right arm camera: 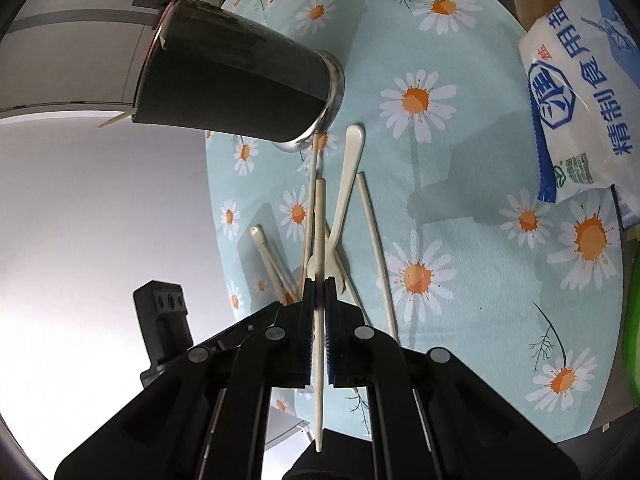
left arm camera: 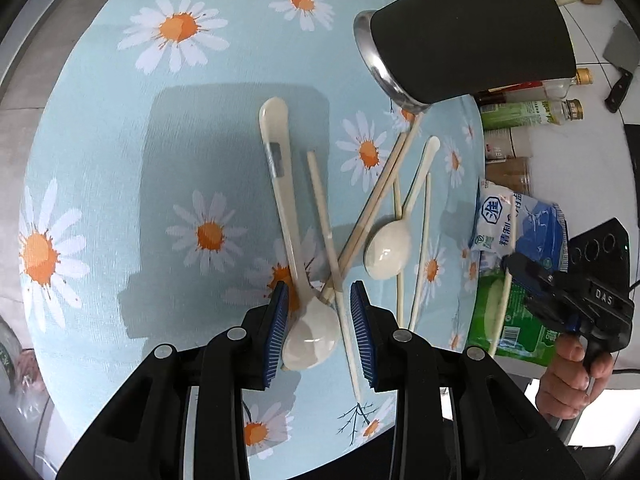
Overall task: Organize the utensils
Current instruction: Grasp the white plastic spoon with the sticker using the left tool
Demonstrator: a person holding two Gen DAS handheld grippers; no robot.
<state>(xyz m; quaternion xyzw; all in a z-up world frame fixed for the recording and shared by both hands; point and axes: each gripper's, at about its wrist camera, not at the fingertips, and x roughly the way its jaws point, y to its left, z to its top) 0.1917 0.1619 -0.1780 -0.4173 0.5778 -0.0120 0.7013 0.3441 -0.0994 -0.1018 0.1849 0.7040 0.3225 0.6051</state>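
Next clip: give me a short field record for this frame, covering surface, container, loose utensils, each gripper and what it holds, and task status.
surface: round table with daisy-print cloth
container: black cup with metal base, upright near the table's edge
loose utensils: two white spoons and several chopsticks, lying crossed on the cloth
left gripper: jaws apart on either side of the nearer spoon's bowl; grip unclear
right gripper: jaws closed on one chopstick
task status: most utensils not yet in the cup

Left gripper [left arm camera: 319, 320] jaws part-open, straddling near cream spoon [left arm camera: 310, 342] bowl; black cup [left arm camera: 472, 36] stands far right on daisy cloth [left arm camera: 120, 168].
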